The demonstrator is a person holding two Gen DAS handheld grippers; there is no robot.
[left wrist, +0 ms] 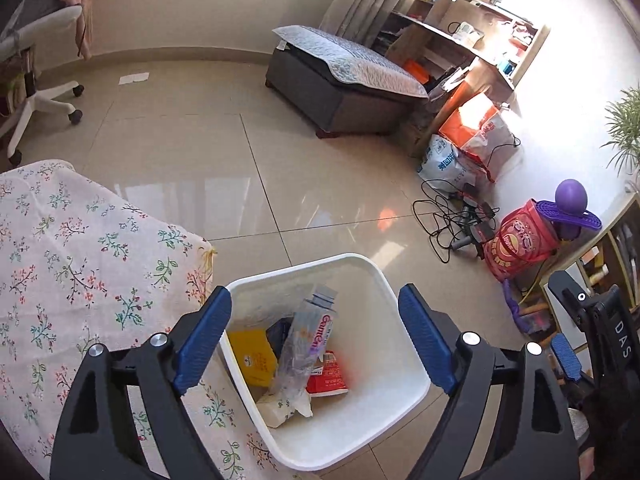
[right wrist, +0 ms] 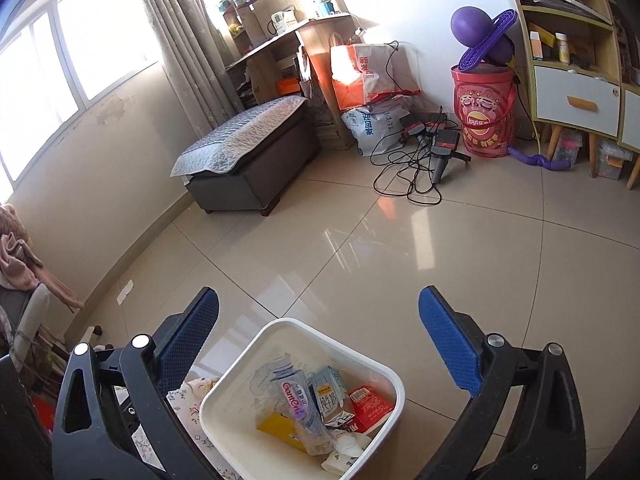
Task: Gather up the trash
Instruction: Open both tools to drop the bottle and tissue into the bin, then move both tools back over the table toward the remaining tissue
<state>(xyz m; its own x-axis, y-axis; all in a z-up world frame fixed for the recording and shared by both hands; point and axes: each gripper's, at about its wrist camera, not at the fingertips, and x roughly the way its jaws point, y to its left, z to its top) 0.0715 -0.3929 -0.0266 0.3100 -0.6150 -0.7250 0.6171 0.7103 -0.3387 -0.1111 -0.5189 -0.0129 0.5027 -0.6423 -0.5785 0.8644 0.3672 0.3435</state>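
Observation:
A white bin (left wrist: pixel 396 292) stands on the tiled floor beside the cloth-covered table. Inside it lie a clear plastic bottle (left wrist: pixel 306 344) with pink lettering, a yellow packet (left wrist: pixel 254 356), a red packet (left wrist: pixel 328 372) and a crumpled tissue (left wrist: pixel 280 408). My left gripper (left wrist: pixel 316 332) hangs open above the bin, nothing between its blue pads. In the right wrist view the same bin (right wrist: pixel 384 380) holds the bottle (right wrist: pixel 298 404), a milk carton (right wrist: pixel 328 396) and the red packet (right wrist: pixel 370 402). My right gripper (right wrist: pixel 320 328) is open and empty above the bin's far rim.
A table with a floral cloth (left wrist: pixel 72 264) lies left of the bin. A grey ottoman (left wrist: pixel 340 88), bags (left wrist: pixel 472 136), tangled cables (left wrist: pixel 448 216) and a red bucket (left wrist: pixel 520 240) line the far side. A paper scrap (left wrist: pixel 134 78) lies on the floor by an office chair (left wrist: pixel 36 80).

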